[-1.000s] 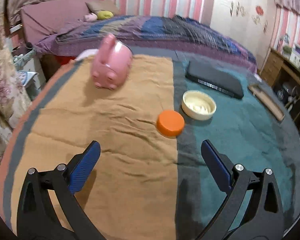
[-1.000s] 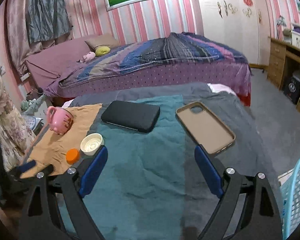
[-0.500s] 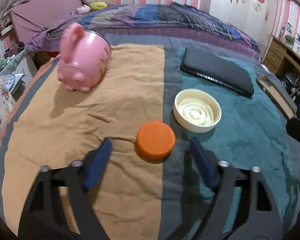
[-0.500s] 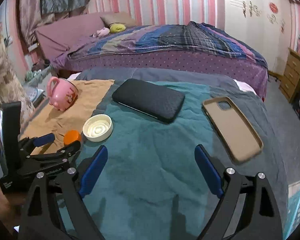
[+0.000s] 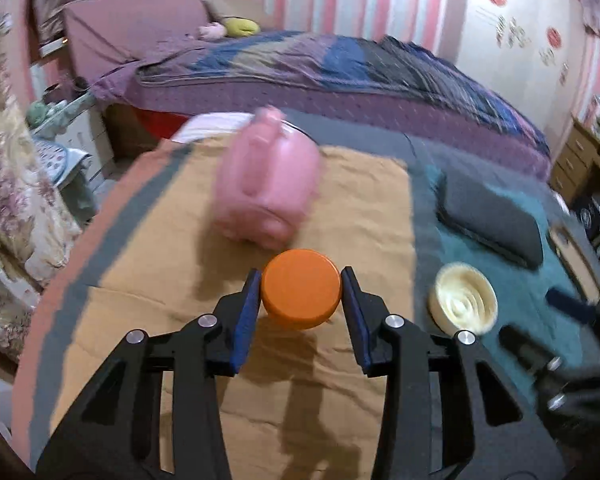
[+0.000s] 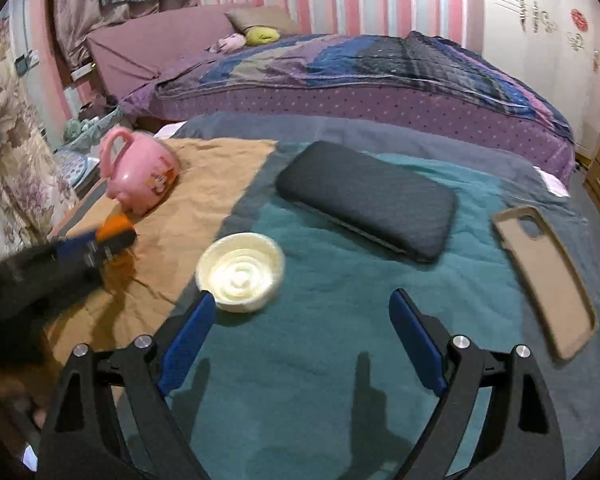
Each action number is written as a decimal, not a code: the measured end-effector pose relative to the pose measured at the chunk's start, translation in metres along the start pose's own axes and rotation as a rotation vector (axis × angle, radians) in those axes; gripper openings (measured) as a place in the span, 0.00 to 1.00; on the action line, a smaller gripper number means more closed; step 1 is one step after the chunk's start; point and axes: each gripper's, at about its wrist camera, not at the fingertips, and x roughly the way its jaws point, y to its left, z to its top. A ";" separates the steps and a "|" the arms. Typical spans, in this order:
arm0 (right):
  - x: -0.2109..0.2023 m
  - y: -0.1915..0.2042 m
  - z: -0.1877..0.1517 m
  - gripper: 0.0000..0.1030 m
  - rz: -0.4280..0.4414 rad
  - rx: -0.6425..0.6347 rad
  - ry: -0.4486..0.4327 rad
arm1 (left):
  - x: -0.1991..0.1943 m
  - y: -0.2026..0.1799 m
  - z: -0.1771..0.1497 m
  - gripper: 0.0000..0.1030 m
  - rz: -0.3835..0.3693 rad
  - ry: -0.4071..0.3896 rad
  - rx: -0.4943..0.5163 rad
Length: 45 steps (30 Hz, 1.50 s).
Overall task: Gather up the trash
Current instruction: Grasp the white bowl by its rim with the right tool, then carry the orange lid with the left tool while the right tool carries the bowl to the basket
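Orange cap [image 5: 301, 289] was pinched by just-closing left gripper [image 5: 301, 295]; wide-open, empty right gripper [image 6: 300, 334] neared cream lid [image 6: 241, 271]. Cap's lift-off was judged next.

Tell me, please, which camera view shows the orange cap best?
The left wrist view: the orange cap sits sharp and central between the left claw's blue pads, its round top fully visible. The right wrist view shows only a blurred orange sliver at the left edge, mostly hidden by that claw.

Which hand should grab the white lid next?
Right. The right gripper is open with the white lid just ahead by its left finger, while the left gripper is already clamped on the orange cap.
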 end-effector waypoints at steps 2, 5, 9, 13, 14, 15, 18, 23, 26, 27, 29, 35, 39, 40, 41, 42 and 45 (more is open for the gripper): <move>0.009 0.009 0.003 0.84 0.001 -0.009 0.004 | -0.002 0.009 0.005 0.38 0.004 -0.008 -0.026; 0.019 0.016 0.005 0.84 0.013 -0.011 0.016 | -0.002 0.016 0.008 0.38 0.021 -0.012 -0.024; 0.033 0.036 0.009 0.84 0.000 -0.057 0.031 | -0.001 0.022 0.009 0.38 0.021 -0.009 -0.018; 0.044 0.045 0.009 0.84 -0.008 -0.078 0.061 | -0.003 0.026 0.011 0.38 0.008 -0.013 -0.029; 0.046 0.046 0.008 0.83 -0.007 -0.085 0.069 | -0.004 0.027 0.011 0.38 0.003 -0.014 -0.027; 0.050 0.048 0.008 0.83 -0.006 -0.096 0.084 | -0.004 0.027 0.011 0.38 0.001 -0.015 -0.023; 0.052 0.051 0.010 0.79 -0.007 -0.108 0.090 | -0.010 0.027 0.011 0.38 0.001 -0.025 -0.014; 0.049 0.055 0.005 0.59 0.005 -0.115 0.072 | -0.020 0.032 0.011 0.38 -0.010 -0.037 -0.030; 0.044 0.055 0.000 0.59 0.032 -0.099 0.065 | -0.027 0.029 0.008 0.38 -0.023 -0.044 -0.020; 0.041 0.053 0.001 0.59 0.036 -0.097 0.064 | -0.030 0.027 0.007 0.38 -0.025 -0.049 -0.011; 0.030 0.052 -0.002 0.59 0.035 -0.095 0.048 | -0.038 0.022 0.003 0.38 -0.031 -0.058 0.012; -0.026 0.044 -0.012 0.59 -0.004 -0.082 -0.043 | -0.072 0.011 -0.008 0.38 -0.056 -0.091 0.040; -0.071 0.027 -0.025 0.59 -0.043 -0.073 -0.092 | -0.097 -0.005 -0.016 0.38 -0.095 -0.122 0.052; -0.086 0.019 -0.031 0.59 -0.057 -0.061 -0.104 | -0.105 -0.014 -0.020 0.38 -0.108 -0.130 0.066; -0.102 0.011 -0.038 0.59 -0.071 -0.048 -0.118 | -0.110 -0.019 -0.023 0.38 -0.114 -0.134 0.078; -0.107 0.009 -0.039 0.59 -0.076 -0.043 -0.123 | -0.114 -0.026 -0.026 0.38 -0.119 -0.137 0.093; -0.149 -0.018 -0.057 0.59 -0.101 0.026 -0.165 | -0.134 -0.047 -0.040 0.38 -0.152 -0.154 0.130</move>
